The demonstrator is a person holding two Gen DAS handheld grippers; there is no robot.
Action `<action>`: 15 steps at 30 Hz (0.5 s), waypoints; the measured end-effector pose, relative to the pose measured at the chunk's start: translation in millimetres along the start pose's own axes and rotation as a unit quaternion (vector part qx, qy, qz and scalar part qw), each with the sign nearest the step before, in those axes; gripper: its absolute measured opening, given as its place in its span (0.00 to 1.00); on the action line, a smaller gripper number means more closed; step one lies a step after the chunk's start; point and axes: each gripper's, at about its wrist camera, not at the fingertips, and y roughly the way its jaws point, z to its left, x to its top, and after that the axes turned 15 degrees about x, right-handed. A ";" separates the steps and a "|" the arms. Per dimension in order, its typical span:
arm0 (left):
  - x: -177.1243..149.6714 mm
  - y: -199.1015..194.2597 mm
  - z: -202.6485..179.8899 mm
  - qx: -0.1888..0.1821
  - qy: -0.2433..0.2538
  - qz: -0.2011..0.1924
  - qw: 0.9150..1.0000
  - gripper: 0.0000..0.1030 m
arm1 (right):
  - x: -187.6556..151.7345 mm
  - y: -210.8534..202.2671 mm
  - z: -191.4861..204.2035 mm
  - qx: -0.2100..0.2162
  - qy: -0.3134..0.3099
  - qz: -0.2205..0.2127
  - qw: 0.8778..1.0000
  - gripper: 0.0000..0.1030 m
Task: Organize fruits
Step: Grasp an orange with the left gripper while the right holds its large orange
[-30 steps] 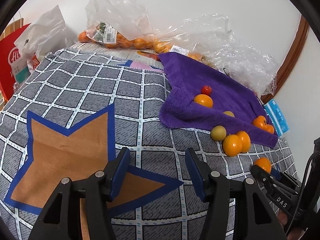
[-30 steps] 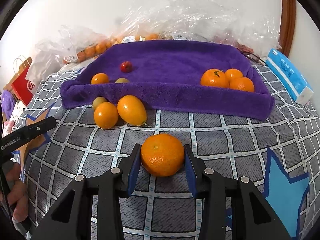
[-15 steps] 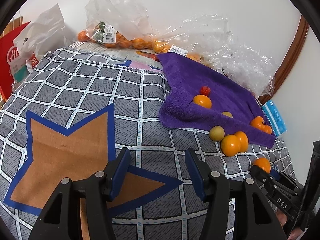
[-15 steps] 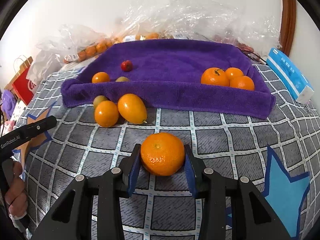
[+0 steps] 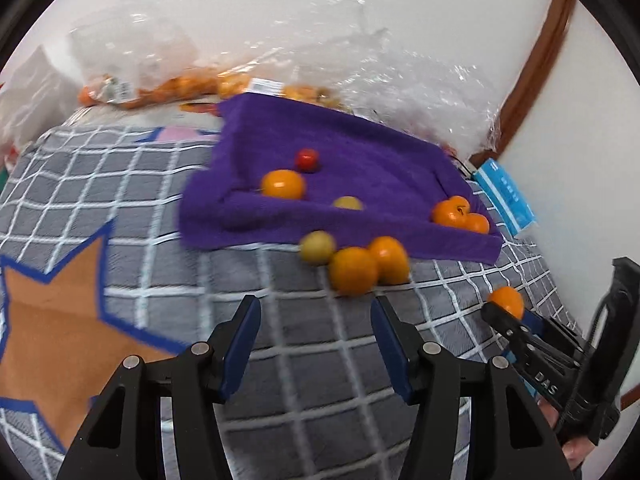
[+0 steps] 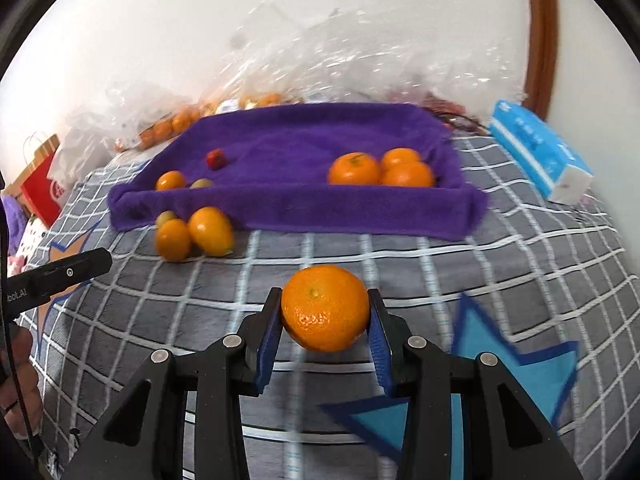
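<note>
So the right gripper [image 6: 323, 330] pinches the mandarin [image 6: 324, 307], now lifted closer to the purple towel [image 6: 296, 152] ahead; left gripper [image 5: 316, 344] spread, empty.

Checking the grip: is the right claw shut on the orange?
Shut on it: both pads of the right claw press the orange.

Legible markings are few. In the left wrist view, the black arm of the right tongs [image 5: 520, 320] carries white capitals "DAS" near its base. In the right wrist view, the black arm of the left tongs [image 6: 60, 276] shows white lettering cut off by the frame edge, reading "bot.AI". The blue-and-white rectangular tissue pack [image 6: 538, 152] bears printed characters too blurred to read. White price labels on the clear plastic fruit bags [image 5: 266, 86] are illegible. The red paper bag [image 6: 42, 188] carries a white mark, not readable.
</note>
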 end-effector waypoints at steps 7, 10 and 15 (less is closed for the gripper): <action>3.2 24.9 -28.1 0.001 -0.004 0.023 1.000 0.39 | -9.0 -7.3 -21.4 0.006 0.026 -0.001 1.000 0.39; 8.1 30.0 -33.1 0.010 -0.009 0.024 1.000 0.36 | -11.5 -7.5 -24.3 0.019 0.030 0.002 0.999 0.39; 10.5 32.8 -33.2 0.014 -0.021 0.028 0.999 0.31 | -12.0 -6.5 -20.3 0.025 0.020 0.004 1.000 0.39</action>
